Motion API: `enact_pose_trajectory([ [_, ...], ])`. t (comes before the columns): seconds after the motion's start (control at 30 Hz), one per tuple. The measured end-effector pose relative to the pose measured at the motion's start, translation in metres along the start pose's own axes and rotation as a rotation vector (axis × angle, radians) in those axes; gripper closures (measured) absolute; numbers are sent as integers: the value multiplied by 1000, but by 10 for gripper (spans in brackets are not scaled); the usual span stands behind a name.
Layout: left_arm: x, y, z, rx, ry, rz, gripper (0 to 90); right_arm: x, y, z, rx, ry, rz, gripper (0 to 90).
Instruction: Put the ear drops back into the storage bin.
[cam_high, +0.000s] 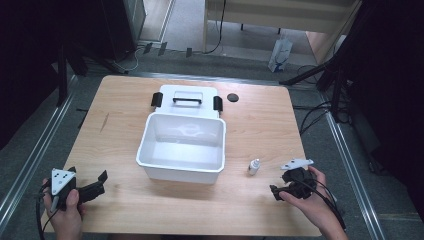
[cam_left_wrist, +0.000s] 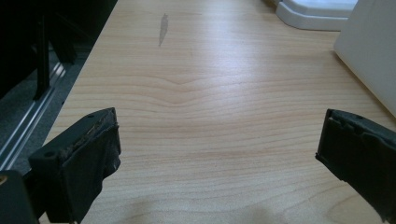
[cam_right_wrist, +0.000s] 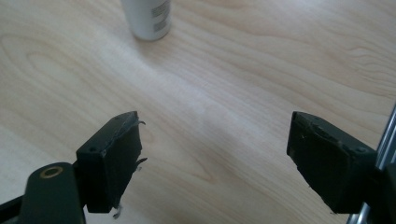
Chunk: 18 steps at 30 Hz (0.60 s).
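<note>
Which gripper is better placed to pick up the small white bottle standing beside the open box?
Right. The right gripper sits just beside the small white bottle, jaws open and empty, with the bottle ahead in its own view. The left gripper, also open, is across the table, with the white box between it and the bottle.

Bin (cam_high: 150, 145) sitting mid-table (cam_high: 260, 125), lid (cam_high: 187, 102) lying behind it; bottle (cam_high: 254, 167) standing right of bin, just beside my right claw (cam_high: 282, 186); my left claw (cam_high: 97, 184) resting near-left.
</note>
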<state>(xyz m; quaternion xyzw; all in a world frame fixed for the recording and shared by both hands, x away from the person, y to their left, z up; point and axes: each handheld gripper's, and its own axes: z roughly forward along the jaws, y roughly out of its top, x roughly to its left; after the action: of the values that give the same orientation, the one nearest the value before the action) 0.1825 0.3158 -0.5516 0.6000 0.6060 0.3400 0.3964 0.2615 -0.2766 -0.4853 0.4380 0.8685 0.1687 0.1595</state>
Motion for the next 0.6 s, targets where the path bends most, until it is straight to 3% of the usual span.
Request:
enact_pose_trajectory([
  [0.13, -1, 0, 0, 7, 2, 3, 3, 2, 18, 3, 120, 46, -38, 216],
  [0.17, 0, 0, 1, 10, 2, 0, 3, 5, 29, 3, 175, 45, -53, 244],
  [0.3, 0, 1, 1, 15, 2, 3, 3, 7, 46, 0, 216, 32, -67, 322],
  [0.37, -1, 1, 2, 15, 5, 2, 3, 7, 63, -3, 237, 67, -73, 337],
  [0.47, -1, 1, 2, 16, 4, 5, 3, 7, 73, -3, 254, 48, -82, 384],
  [0.5, -1, 1, 2, 16, 2, 5, 3, 8, 84, -2, 299, 77, -89, 440],
  [0.6, -1, 1, 3, 19, 0, 1, 3, 10, 95, 1, 333, 111, -89, 499],
])
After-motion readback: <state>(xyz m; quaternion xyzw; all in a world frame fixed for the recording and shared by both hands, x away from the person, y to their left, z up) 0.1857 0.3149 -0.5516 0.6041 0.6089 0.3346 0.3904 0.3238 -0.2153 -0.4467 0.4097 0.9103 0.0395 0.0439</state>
